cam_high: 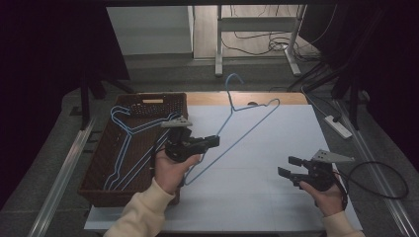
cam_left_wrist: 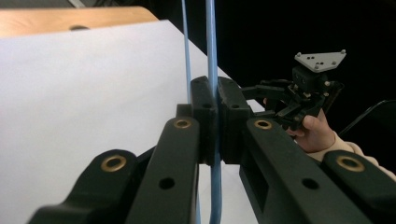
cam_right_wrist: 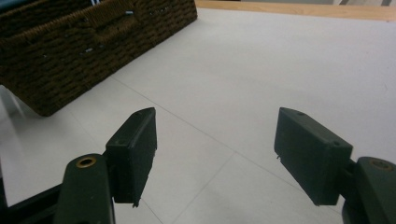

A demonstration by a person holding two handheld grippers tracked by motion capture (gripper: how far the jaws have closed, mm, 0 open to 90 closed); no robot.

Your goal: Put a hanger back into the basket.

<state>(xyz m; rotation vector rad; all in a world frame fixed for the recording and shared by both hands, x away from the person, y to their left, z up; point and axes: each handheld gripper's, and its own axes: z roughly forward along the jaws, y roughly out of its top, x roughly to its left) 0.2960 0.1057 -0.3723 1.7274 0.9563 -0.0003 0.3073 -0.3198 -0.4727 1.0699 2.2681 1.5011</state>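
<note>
The left gripper [cam_high: 211, 141] sits near the centre of the high view, just right of the basket, with its jaws pointing toward 3 o'clock. Its jaws are clamped on the wire of a blue hanger [cam_high: 245, 129]; in the left gripper view the wire [cam_left_wrist: 212, 56] runs vertically through the closed gap between the two black pads. From the grip point, the hanger extends toward 1 o'clock across the white table [cam_high: 276, 197], with its hook [cam_high: 233, 81] reaching past the table's far edge at 12 o'clock. The hanger's lower corner lies just below the left hand [cam_high: 170, 170]. The brown wicker basket [cam_high: 106, 195] stands at 9 o'clock on the table's left edge and contains further blue hangers [cam_high: 126, 148]. The right gripper [cam_high: 289, 167] is held at 4 o'clock, well apart from the held hanger, its jaws pointing toward 9 o'clock. Its jaws stand spread with nothing between them; the right gripper view shows both pads [cam_right_wrist: 135, 149] apart above the bare table surface, with the basket at 10 o'clock. A power strip [cam_high: 338, 126] lies on the floor at 3 o'clock.
</note>
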